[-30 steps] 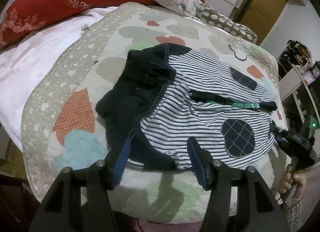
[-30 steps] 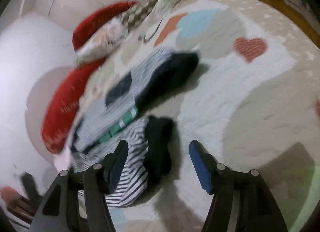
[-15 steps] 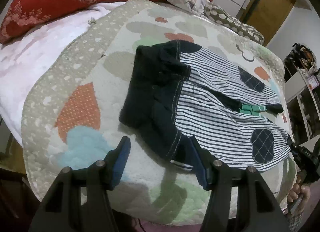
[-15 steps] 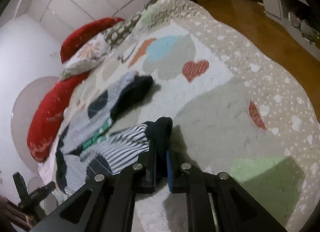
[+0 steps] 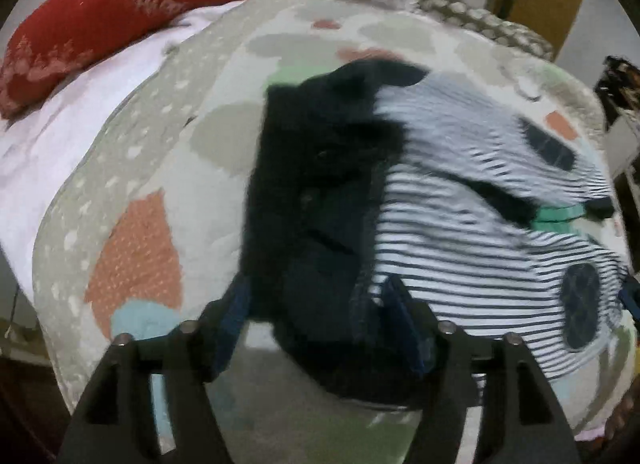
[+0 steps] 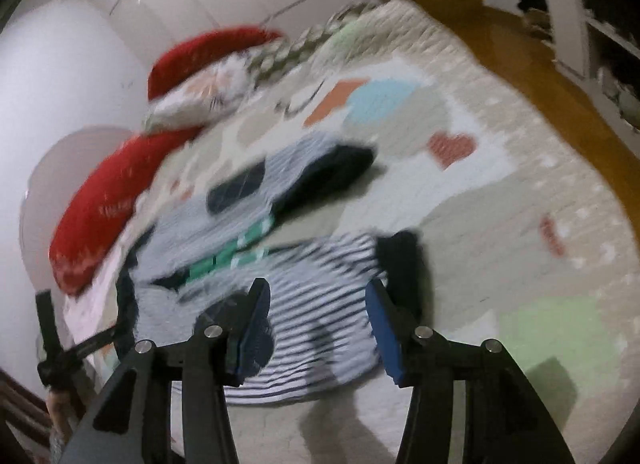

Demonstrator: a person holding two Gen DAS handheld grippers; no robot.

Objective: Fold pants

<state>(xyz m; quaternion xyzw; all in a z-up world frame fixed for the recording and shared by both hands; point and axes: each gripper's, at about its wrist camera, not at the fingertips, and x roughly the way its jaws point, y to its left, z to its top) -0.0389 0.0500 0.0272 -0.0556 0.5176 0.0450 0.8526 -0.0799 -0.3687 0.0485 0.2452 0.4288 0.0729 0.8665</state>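
My worry is a bad first grab. The pants (image 5: 440, 232) lie flat on the quilt (image 5: 132, 192), close to its near edge, waistband (image 5: 316, 192) toward my left gripper (image 5: 316, 328) and cuffs toward the right gripper (image 6: 316, 324). Both views are blurred, so I judge the aim as rough: closing now could catch only the top layer, or pinch quilt along with cloth, and the fold would drag crooked.

My left gripper is spread wide, the dark waistband corner sitting between its fingers; I cannot tell if a pad touches it. My right gripper is spread too, over the striped leg, the near cuff (image 6: 400, 260) just beyond its right finger, holding nothing.
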